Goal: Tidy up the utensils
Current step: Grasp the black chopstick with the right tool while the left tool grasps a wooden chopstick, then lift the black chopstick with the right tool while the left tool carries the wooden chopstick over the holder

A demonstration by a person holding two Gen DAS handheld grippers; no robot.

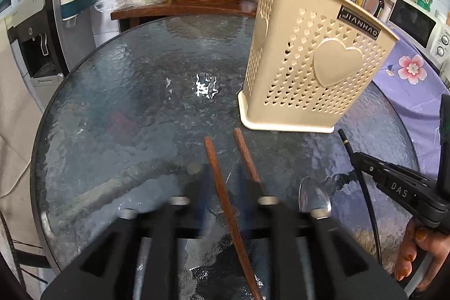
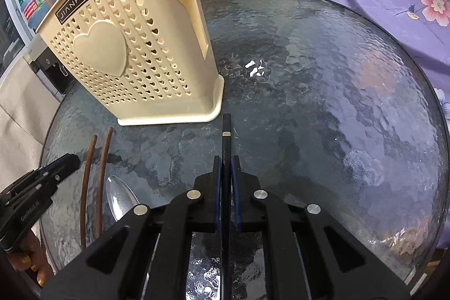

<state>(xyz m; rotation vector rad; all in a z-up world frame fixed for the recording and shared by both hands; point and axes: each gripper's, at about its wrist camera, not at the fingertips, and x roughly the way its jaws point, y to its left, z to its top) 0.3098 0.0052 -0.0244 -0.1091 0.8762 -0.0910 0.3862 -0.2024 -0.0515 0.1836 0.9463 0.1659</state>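
The right claw (image 2: 224, 167) is pinching a slim black chopstick (image 2: 226, 131) with a pale band near its tip, pointing toward the cream heart-perforated utensil holder (image 2: 135, 47) just ahead. The left claw (image 1: 225, 187), spread apart, straddles one of two brown wooden chopsticks (image 1: 222, 187) lying on the glass surface (image 1: 126, 103), a steel spoon (image 1: 313, 198) beside it.

Right gripper (image 2: 225, 173) angled down, jaws clamped tight on a chopstick (image 2: 226, 137); left gripper (image 1: 225, 182) also tilted down, jaws parted, its pads gripping nothing.

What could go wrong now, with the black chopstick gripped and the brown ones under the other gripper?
1. The right gripper pinches the black chopstick at mid-length; it may pivot or slip.
2. The utensil holder stands close ahead; the tip may knock it.
3. The open left gripper may nudge the brown chopsticks toward the spoon.
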